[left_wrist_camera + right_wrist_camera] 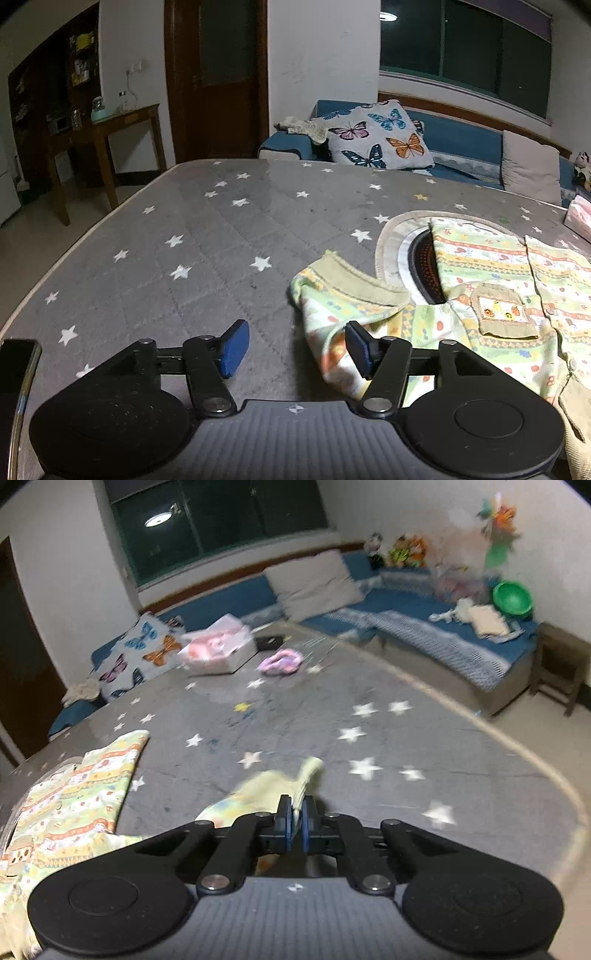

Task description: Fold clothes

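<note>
A child's patterned shirt [491, 288] in green, yellow and orange lies on the grey star-print table [207, 236]. It has a khaki chest pocket [502, 314] and a khaki sleeve cuff [362, 277]. My left gripper [295, 349] is open, hovering at the left sleeve, its right finger over the cloth. My right gripper [295, 821] is shut on the shirt's other sleeve [295, 782], whose cuff sticks up past the pads. The shirt body [74, 797] lies to its left. The right wrist view is blurred.
A round mat with a dark centre [424, 266] lies under the shirt. A phone [14, 373] sits at the table's near left edge. A white box [221, 648] and a purple item [280, 662] lie at the far side. A blue sofa [461, 144] with cushions stands behind.
</note>
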Demonstrator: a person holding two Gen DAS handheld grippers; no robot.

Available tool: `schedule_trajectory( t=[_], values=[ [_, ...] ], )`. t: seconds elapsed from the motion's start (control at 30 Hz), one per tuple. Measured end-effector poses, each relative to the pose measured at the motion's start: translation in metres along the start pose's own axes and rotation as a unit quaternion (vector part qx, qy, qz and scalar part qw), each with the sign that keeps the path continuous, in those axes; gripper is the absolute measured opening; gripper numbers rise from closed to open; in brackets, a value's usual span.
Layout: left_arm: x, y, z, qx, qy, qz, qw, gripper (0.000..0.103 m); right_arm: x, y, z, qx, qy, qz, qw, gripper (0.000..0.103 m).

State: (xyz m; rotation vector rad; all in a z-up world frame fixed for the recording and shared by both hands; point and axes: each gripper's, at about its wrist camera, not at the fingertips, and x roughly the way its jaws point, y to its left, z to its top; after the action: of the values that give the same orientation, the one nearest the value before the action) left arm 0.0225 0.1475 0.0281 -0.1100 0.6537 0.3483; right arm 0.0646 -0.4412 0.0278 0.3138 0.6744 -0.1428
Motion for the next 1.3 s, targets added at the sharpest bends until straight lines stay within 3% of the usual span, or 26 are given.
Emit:
schedule_trajectory(
  t=[0.13,0.27,0.33,0.37,0.47,0.63,0.77,1.13,1.23,1.3],
  values=[
    [0.003,-0.007,0.001,0.01,-0.002,-0.008,0.9999,0.067,-0.023,-0.015,-0.014,0.006,-0.003,-0.043,0.999,0.007],
    [0.004,-0.013,0.003,0.022,-0.007,-0.011,0.9997,0.069,-0.032,-0.019,-0.015,-0.017,-0.016,-0.097,0.995,0.018],
    [0.003,-0.015,0.004,0.026,-0.012,-0.01,0.9995,0.071,-0.033,-0.016,-0.012,-0.022,-0.022,-0.085,0.996,0.02],
    [0.004,-0.016,0.005,0.028,-0.012,-0.01,0.9995,0.072,-0.033,-0.014,-0.01,-0.026,-0.022,-0.074,0.997,0.026],
    [0.008,-0.018,0.005,0.036,-0.009,-0.006,0.9993,0.072,-0.017,-0.001,-0.009,-0.052,-0.002,-0.045,0.998,0.033],
    [0.011,-0.025,0.001,0.057,-0.004,-0.002,0.9984,0.073,0.015,0.014,-0.013,-0.077,0.027,-0.035,0.996,0.043],
    [0.016,-0.032,0.0,0.081,-0.003,-0.001,0.9967,0.075,0.03,0.023,-0.015,-0.111,0.019,-0.055,0.992,0.047],
    [0.051,-0.066,0.0,0.165,0.0,-0.014,0.9861,0.074,0.038,0.023,-0.005,-0.11,0.024,-0.055,0.992,0.049],
    [0.06,-0.072,-0.006,0.207,-0.01,-0.009,0.9782,0.07,0.038,0.024,-0.003,-0.111,0.025,-0.056,0.992,0.051],
    [0.062,-0.072,-0.004,0.22,-0.016,-0.002,0.9754,0.047,0.039,0.024,-0.002,-0.112,0.026,-0.057,0.992,0.052]
  ],
)
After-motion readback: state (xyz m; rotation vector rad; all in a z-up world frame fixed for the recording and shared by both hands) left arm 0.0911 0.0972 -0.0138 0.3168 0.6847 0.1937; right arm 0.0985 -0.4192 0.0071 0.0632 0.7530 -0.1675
